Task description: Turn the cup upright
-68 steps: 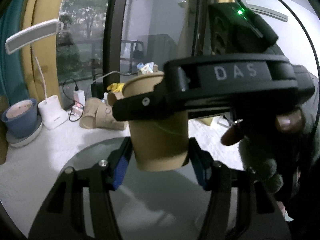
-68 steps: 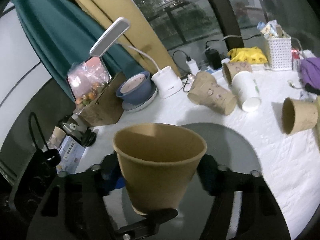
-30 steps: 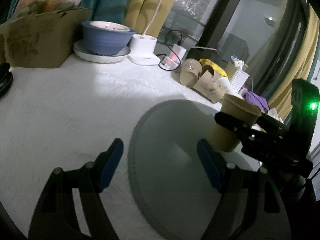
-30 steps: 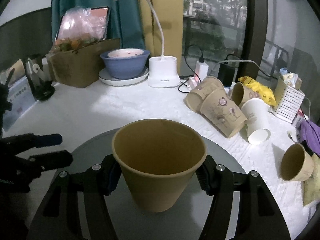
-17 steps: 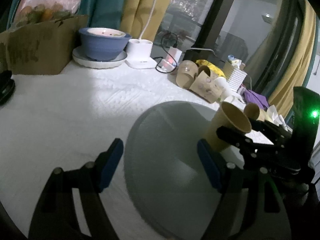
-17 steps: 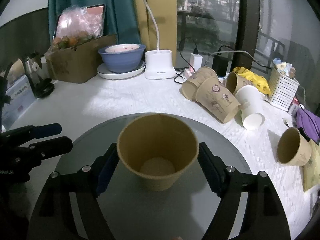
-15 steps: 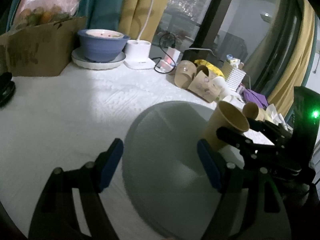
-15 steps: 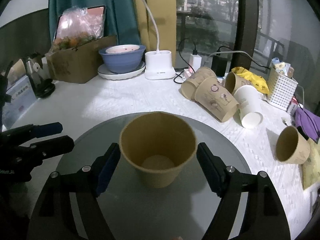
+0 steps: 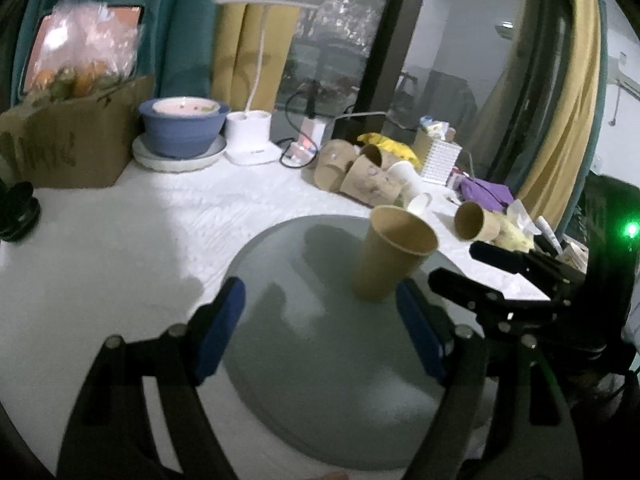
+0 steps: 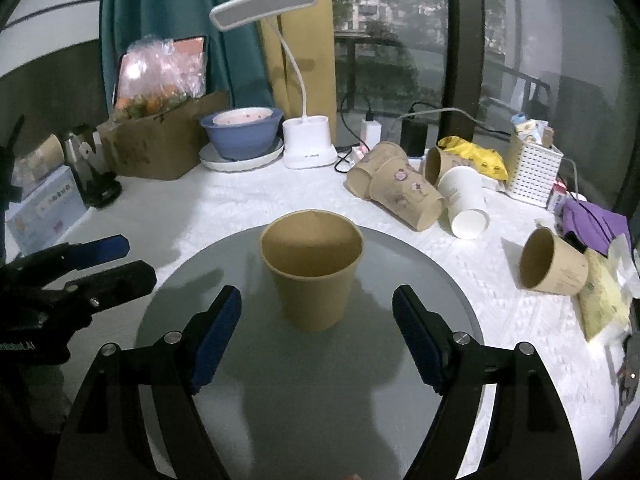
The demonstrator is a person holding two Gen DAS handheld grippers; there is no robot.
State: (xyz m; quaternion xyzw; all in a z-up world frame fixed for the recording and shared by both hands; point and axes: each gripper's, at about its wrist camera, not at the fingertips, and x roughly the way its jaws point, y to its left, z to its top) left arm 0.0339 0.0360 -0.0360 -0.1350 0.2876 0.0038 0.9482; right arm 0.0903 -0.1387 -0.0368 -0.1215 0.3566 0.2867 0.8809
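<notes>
A plain brown paper cup (image 10: pixel 313 270) stands upright, mouth up, on the round grey mat (image 10: pixel 240 380). It also shows in the left wrist view (image 9: pixel 390 256). My right gripper (image 10: pixel 316 336) is open and empty just short of the cup, its fingers to either side and not touching. My left gripper (image 9: pixel 320 328) is open and empty over the mat, to the left of the cup. The left gripper's fingers (image 10: pixel 100 272) show at the left of the right wrist view.
Several paper cups (image 10: pixel 400 192) lie on their sides behind the mat, with one more brown cup (image 10: pixel 554 262) at the right. A blue bowl (image 10: pixel 242 134), a white desk lamp (image 10: pixel 306 148), a cardboard box (image 10: pixel 160 148) and a white basket (image 10: pixel 532 172) line the back.
My right gripper set the cup down upright on the mat, opened and drew back a little. My left gripper let go earlier and moved away to the left.
</notes>
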